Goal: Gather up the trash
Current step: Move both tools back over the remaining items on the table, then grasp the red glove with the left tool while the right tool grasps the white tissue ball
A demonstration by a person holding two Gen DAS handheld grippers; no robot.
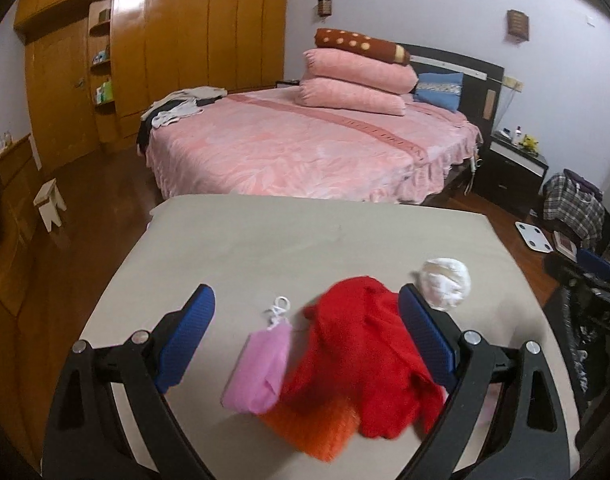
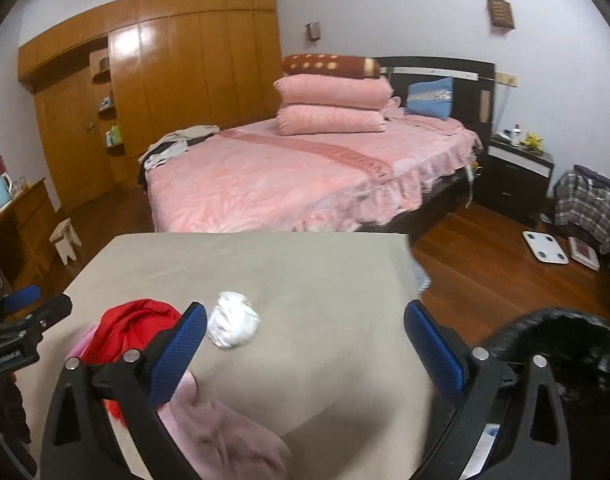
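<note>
A crumpled white paper wad lies on the beige table, just beyond the right finger of my left gripper. That gripper is open and empty, held above a pink face mask, a red cloth and an orange cloth. In the right wrist view the wad lies just ahead of the left finger of my right gripper, which is open and empty. The red cloth and a pale pink cloth lie to its left and below.
A pink bed stands beyond the table. A wooden wardrobe lines the far left wall. A dark nightstand, a white scale and a plaid bag are on the right. A black bag hangs by the table's right edge.
</note>
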